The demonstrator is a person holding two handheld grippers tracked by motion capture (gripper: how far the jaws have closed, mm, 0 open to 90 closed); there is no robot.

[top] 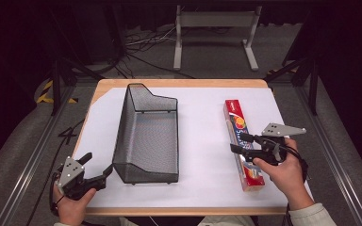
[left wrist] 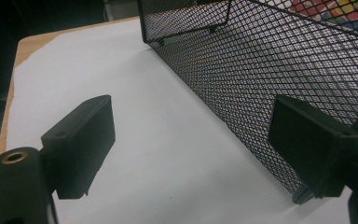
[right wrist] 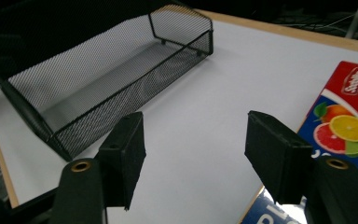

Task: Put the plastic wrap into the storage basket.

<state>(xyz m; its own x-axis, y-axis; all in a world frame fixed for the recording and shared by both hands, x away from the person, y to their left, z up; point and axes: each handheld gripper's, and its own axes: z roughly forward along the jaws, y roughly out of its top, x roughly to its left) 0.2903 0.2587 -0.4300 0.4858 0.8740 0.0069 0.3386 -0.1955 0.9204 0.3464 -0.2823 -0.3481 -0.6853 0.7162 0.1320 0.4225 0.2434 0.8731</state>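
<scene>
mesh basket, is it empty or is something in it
Empty. In the high view the black mesh basket shows a bare floor, and the right gripper view shows the same. The red box lies on the table, outside it.

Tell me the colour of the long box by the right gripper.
Red box with citrus fruit pictures; right gripper view.

In the high view, the right tool (top: 239, 143) covers the middle of the long red box (top: 236, 117). In the right gripper view, that box (right wrist: 349, 112) runs off the right edge, its small lettering unreadable. In the left gripper view, the wire basket (left wrist: 270, 60) is cut off at upper right.
</scene>
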